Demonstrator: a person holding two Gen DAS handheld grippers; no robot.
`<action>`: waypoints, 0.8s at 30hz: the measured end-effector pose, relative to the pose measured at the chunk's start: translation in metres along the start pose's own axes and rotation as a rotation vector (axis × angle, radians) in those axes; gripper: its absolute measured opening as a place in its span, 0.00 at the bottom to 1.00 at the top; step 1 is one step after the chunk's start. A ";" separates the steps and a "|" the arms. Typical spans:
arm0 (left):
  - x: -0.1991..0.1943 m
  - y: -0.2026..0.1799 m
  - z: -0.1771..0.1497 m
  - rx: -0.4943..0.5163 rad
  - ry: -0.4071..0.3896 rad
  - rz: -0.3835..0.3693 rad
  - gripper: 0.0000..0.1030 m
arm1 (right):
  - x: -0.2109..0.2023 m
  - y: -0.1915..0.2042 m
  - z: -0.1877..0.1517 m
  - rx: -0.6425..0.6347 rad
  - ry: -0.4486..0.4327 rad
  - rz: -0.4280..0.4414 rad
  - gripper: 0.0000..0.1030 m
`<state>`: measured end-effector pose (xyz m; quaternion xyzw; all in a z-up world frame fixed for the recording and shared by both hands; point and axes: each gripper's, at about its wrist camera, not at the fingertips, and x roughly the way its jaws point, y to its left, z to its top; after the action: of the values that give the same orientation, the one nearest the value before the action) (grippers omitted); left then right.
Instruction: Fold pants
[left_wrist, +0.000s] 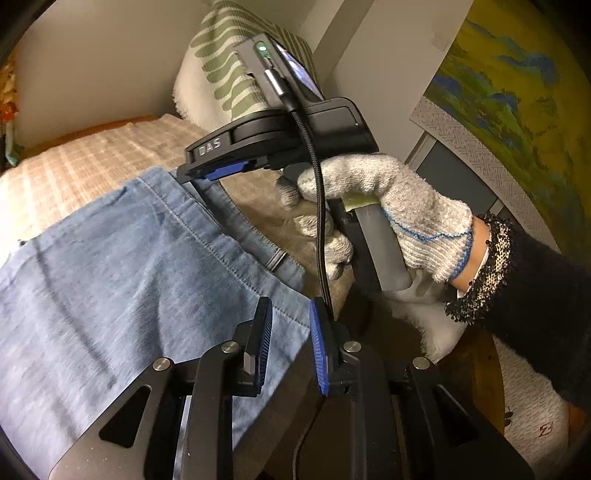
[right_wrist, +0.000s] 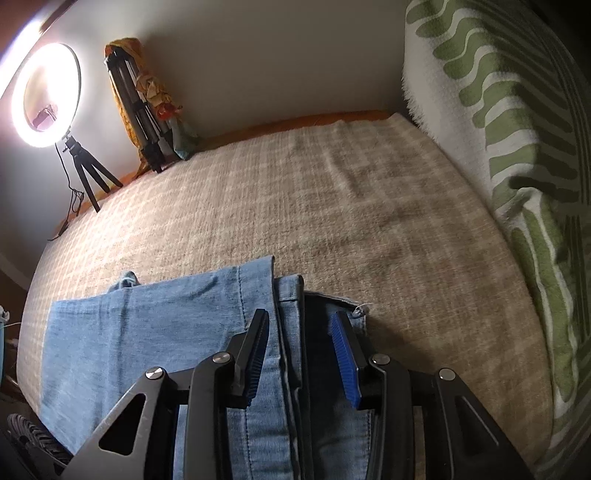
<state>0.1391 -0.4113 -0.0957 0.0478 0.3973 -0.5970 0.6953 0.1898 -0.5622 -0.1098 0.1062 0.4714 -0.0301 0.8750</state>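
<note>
Light blue denim pants (left_wrist: 122, 266) lie on a beige checked bed cover (left_wrist: 85, 162). My left gripper (left_wrist: 290, 310) is open, its jaws either side of the pants' near edge at a stitched hem. In the left wrist view the right gripper (left_wrist: 218, 171) reaches over the far edge of the pants, held by a gloved hand (left_wrist: 388, 206). In the right wrist view my right gripper (right_wrist: 301, 321) is open, jaws straddling stacked hem edges of the pants (right_wrist: 147, 332). Dark inner fabric shows between the layers.
A green-and-white patterned pillow (right_wrist: 498, 129) lies along the right side of the bed cover (right_wrist: 295, 192). A lit ring light on a tripod (right_wrist: 48, 96) and a folded tripod (right_wrist: 136, 110) stand at the far left by the wall. A painting (left_wrist: 517, 96) leans at right.
</note>
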 end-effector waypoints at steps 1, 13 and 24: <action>-0.004 0.000 -0.002 0.000 -0.002 0.005 0.18 | -0.003 0.001 0.000 0.002 -0.005 0.004 0.35; -0.082 0.018 -0.019 -0.058 -0.118 0.103 0.37 | -0.037 0.059 -0.008 -0.002 -0.067 0.116 0.49; -0.179 0.079 -0.086 -0.192 -0.194 0.312 0.37 | -0.057 0.181 -0.020 -0.209 -0.084 0.262 0.42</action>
<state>0.1696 -0.2003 -0.0773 -0.0154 0.3712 -0.4432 0.8158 0.1700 -0.3844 -0.0448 0.0738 0.4171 0.1290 0.8966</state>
